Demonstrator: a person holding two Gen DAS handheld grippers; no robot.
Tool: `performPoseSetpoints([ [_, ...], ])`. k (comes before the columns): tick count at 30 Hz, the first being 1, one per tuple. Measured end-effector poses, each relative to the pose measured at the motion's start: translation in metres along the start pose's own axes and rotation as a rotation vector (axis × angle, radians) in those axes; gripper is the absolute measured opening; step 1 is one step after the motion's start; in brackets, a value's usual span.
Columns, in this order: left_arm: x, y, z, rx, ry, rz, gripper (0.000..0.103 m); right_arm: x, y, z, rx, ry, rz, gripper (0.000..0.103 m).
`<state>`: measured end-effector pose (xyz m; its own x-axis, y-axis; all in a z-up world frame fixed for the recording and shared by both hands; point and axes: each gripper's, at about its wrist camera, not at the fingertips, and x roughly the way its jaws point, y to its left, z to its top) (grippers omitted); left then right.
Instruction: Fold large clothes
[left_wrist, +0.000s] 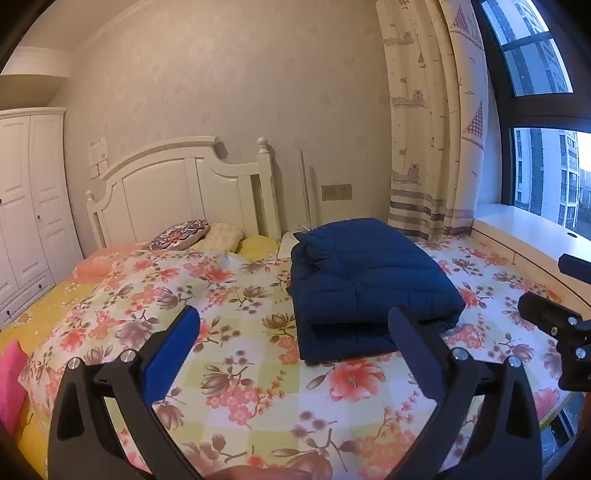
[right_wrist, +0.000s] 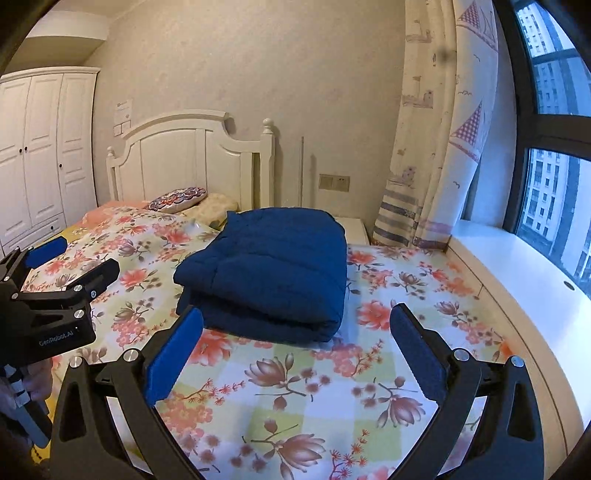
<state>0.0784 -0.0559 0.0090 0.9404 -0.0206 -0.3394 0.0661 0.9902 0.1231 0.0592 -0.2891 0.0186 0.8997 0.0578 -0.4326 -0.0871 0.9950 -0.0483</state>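
Garment: a navy-blue quilted puffer jacket (right_wrist: 269, 273), already folded into a thick rectangular stack of several layers.
Place: it lies on the floral-print bedspread of the bed (right_wrist: 295, 387), toward the window side, well short of the white wooden headboard (left_wrist: 177, 188).
Left tool (left_wrist: 295, 332): blue pads spread wide, pinching nothing, hovering over the bedspread just in front of the jacket's near edge.
Right tool (right_wrist: 295, 328): pads likewise spread wide and empty, with the near fold of the stack between and just beyond them.
Feel, judged: light for its bulk, soft and springy; the padding will likely puff back and push the layers open.
Surface, judged: the shell looks smooth, so layers may slide over one another.
Where to hold: pinch deep through all layers at the near corners, one tool per side, rather than only the top sheet.
Progress, judged: folding appears nearly or fully complete.
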Motion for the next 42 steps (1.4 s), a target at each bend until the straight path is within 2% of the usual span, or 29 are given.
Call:
performPoseSetpoints([
  [42,0.004,-0.002,-0.011,-0.012,0.043,-0.022,0.101,0.007,0.006,-0.011,0.003,0.02,0.04,0.097],
])
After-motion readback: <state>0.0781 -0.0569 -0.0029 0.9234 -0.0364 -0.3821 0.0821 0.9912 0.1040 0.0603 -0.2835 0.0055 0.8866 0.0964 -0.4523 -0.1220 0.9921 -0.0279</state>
